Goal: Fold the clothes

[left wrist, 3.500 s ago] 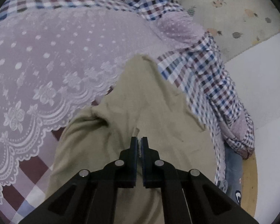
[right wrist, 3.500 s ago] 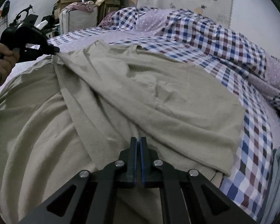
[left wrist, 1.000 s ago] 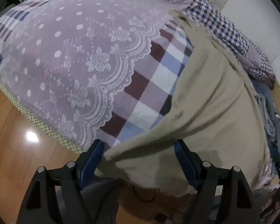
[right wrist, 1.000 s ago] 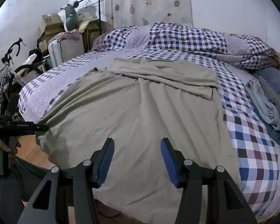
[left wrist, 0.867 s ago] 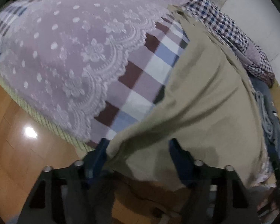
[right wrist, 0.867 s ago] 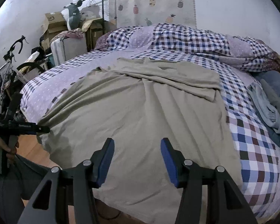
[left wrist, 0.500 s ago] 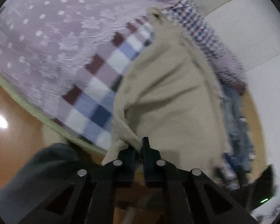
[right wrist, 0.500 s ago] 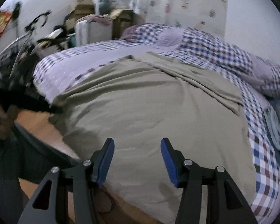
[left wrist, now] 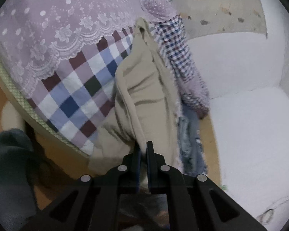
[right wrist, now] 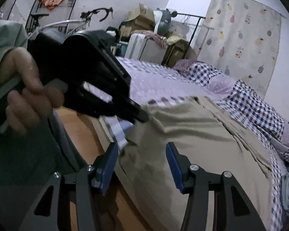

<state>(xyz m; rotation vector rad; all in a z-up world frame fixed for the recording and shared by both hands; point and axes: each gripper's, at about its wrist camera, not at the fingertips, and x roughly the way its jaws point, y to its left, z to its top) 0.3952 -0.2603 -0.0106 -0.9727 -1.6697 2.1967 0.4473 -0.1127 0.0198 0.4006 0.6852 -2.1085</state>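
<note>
A large beige garment lies spread over the bed, its near edge hanging off the side. In the left wrist view my left gripper is shut on a bunched corner of the beige garment, which rises in a ridge away from the jaws. The right wrist view shows that left gripper held in a hand, pinching the cloth's corner. My right gripper stands open just in front of the garment's hanging edge, blue pads apart, cloth showing between them without contact.
The bed has a checked sheet and a lilac lace cover. A checked quilt is heaped at the far side. Denim clothes lie by the garment. Boxes, a suitcase and a bicycle stand behind. Wooden floor runs below the bed edge.
My left gripper closed on the garment's corner and lifted it, bunching the cloth. My right gripper swung left along the bed edge, staying open, until the left gripper and hand came close.
</note>
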